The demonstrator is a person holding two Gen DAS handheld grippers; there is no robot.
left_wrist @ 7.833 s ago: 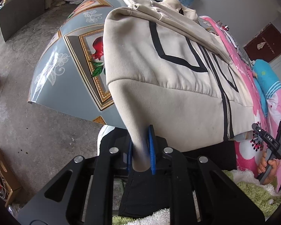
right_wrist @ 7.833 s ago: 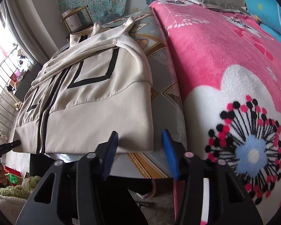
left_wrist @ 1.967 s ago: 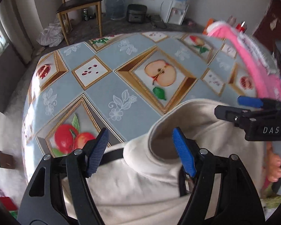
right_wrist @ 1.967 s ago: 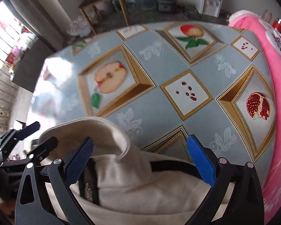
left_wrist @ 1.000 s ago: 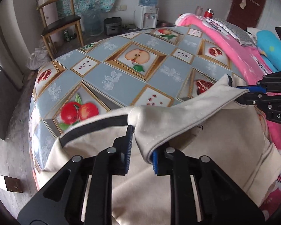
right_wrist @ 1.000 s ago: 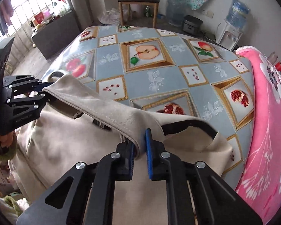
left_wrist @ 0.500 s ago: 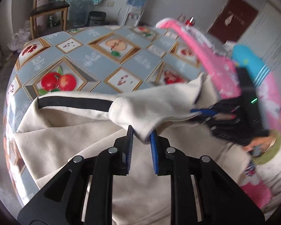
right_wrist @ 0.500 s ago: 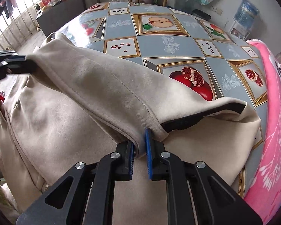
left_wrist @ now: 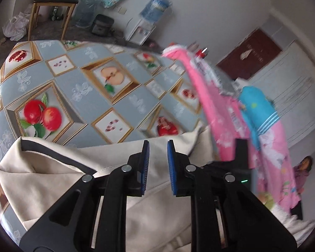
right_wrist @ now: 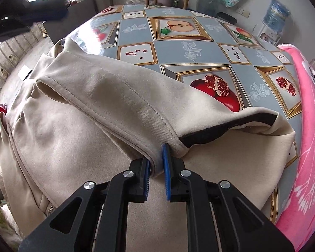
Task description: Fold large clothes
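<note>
Right tool (right_wrist: 156, 163) pinches the hoodie's (right_wrist: 77, 138) folded hood on the counter (right_wrist: 201, 48), left tool (left_wrist: 158, 159) parted, holding nothing.

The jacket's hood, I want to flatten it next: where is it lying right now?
In the right wrist view the hood lies folded back across the beige jacket, its edge between the right claw's pads, beside the pomegranate print.

Left gripper (left_wrist: 158, 147) jaws newly apart.

Left gripper (left_wrist: 158, 145) parted, empty; right gripper (right_wrist: 156, 158) pinching cloth
</note>
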